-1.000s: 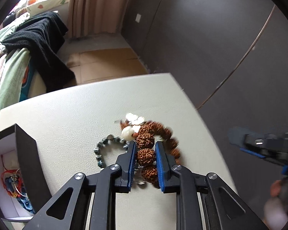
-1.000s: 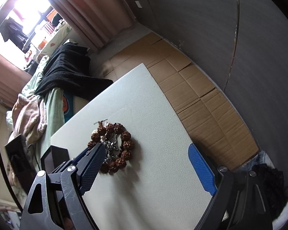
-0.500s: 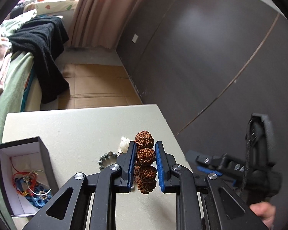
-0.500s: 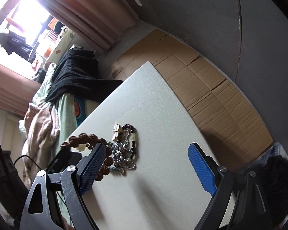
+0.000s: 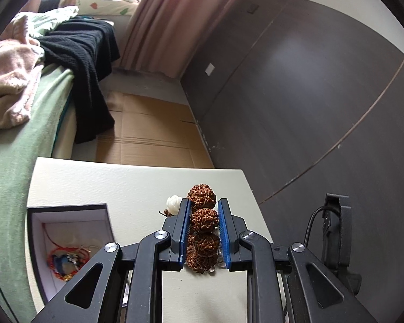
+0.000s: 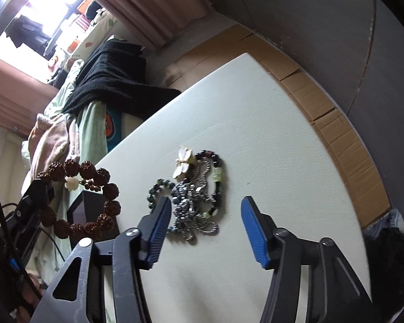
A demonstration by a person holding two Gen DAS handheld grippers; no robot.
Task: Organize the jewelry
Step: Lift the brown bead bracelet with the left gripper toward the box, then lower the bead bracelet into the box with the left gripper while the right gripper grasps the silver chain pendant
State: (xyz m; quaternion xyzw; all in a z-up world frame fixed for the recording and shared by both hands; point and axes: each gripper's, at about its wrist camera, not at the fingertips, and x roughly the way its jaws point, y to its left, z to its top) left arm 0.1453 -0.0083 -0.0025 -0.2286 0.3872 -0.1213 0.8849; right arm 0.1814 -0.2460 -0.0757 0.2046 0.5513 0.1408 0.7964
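My left gripper (image 5: 203, 215) is shut on a bracelet of large brown knobbly beads (image 5: 204, 219) with a white flower bead (image 5: 173, 204), held in the air above the white table (image 5: 126, 185). In the right wrist view the bracelet (image 6: 79, 199) hangs as a ring over the open black box (image 6: 93, 210). My right gripper (image 6: 206, 210) is open and empty, just above a tangle of jewelry (image 6: 194, 196): a silver chain, dark bead bracelets and a white butterfly piece (image 6: 184, 161). The box (image 5: 67, 239) holds red cord jewelry (image 5: 67, 261).
A bed with green, pink and black covers (image 5: 75, 53) stands left of the table. Cardboard sheets (image 5: 148, 134) cover the floor beyond it. A dark wall (image 5: 296, 94) runs along the right. The right gripper's body (image 5: 334, 237) shows at the left view's lower right.
My left gripper has lifted the brown bead bracelet off the jewelry pile and carried it up and left toward the box. The right gripper has come closer to the remaining pile.
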